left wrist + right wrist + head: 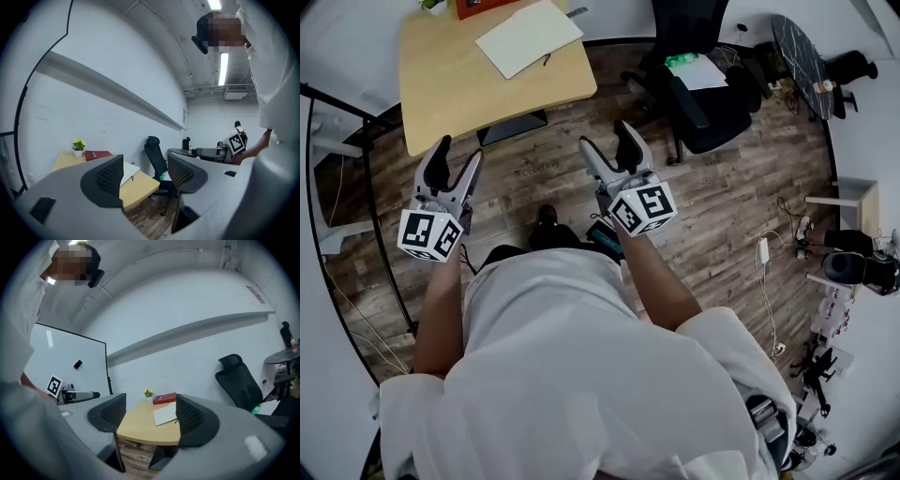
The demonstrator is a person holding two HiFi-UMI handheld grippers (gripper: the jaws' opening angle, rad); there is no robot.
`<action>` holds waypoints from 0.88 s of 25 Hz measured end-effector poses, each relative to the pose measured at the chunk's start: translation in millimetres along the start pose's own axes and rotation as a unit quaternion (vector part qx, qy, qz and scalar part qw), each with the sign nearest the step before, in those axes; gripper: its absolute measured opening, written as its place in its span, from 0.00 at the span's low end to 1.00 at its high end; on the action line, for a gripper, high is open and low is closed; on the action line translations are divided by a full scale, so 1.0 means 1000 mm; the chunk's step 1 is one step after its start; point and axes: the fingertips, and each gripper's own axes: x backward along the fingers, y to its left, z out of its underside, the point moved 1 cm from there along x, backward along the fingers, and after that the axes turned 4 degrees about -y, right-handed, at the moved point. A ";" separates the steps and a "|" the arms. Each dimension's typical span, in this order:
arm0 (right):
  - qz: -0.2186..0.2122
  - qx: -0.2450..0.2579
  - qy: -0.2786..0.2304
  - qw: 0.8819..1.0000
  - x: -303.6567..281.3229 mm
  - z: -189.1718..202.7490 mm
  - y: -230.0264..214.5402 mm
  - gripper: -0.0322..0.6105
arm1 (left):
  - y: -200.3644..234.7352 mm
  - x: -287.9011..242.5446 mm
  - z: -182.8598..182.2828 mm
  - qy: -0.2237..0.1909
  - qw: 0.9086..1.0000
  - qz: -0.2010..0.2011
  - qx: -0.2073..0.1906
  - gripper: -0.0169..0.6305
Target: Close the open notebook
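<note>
Left claw (457,155) and right claw (609,141), one in each of a person's hands, both with jaws spread wide and nothing between them, held level above a wood floor (722,216) and pointed towards a pale wooden desk (459,94) that stands well apart from them. The notebook (528,36) lies flat on the desk's far right part, its white face up and one corner near the desk's right edge, untouched by either claw. Beyond it at the back of the desk, near the wall, are a red book (164,398) and, to its left, a small potted plant (148,393). A black office chair (703,94) stands to the right of the desk
</note>
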 end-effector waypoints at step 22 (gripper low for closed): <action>0.043 -0.031 0.025 0.998 -0.131 0.013 -0.100 0.57 | 0.103 -0.183 -0.020 0.018 0.998 0.066 0.013 0.46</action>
